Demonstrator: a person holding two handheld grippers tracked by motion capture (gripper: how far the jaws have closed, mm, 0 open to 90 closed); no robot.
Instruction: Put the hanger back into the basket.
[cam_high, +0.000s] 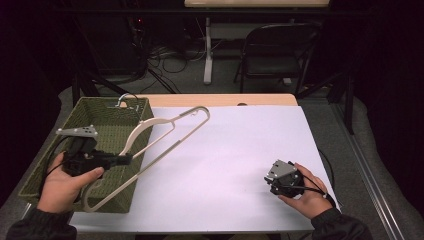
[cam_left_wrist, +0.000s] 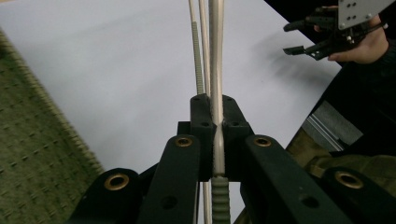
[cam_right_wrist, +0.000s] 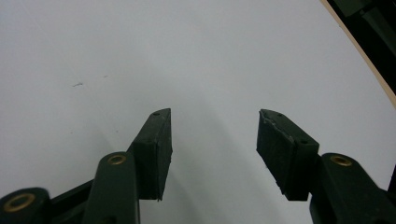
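High view, landmark: the white sheet (cam_high: 235, 165) covering the table served as reference for all places below.
Basket: a green woven basket (cam_high: 50, 165) stood at the sheet's left edge, its right wall along the sheet border; a metal hook (cam_high: 122, 100), apparently of another hanger, showed at its far rim.
Left gripper: the left gripper (cam_high: 122, 160) was held above the basket, just left of the sheet's edge, pointing toward the sheet.
Left jaws: pressed together on one thin arm of the hanger, with no gap either side of the rod, as the left gripper view confirmed (cam_left_wrist: 217, 128).
Hanger: the cream hanger (cam_high: 165, 137) hung tilted in the air, its low end over the basket's near corner and its far end reaching out over the sheet's far-left part. Judged reason for the hold: a grip on the arm lets the long frame swing out of the basket without catching the wall.
Right gripper: the right gripper (cam_high: 270, 181) rested low at the sheet's near-right part, well apart from the hanger.
Right jaws: spread wide with nothing between them; bare sheet showed in the gap in the right gripper view (cam_right_wrist: 212, 154).
Judged purpose: the right hand appeared to be waiting to receive or steady the hanger once it came over the sheet.
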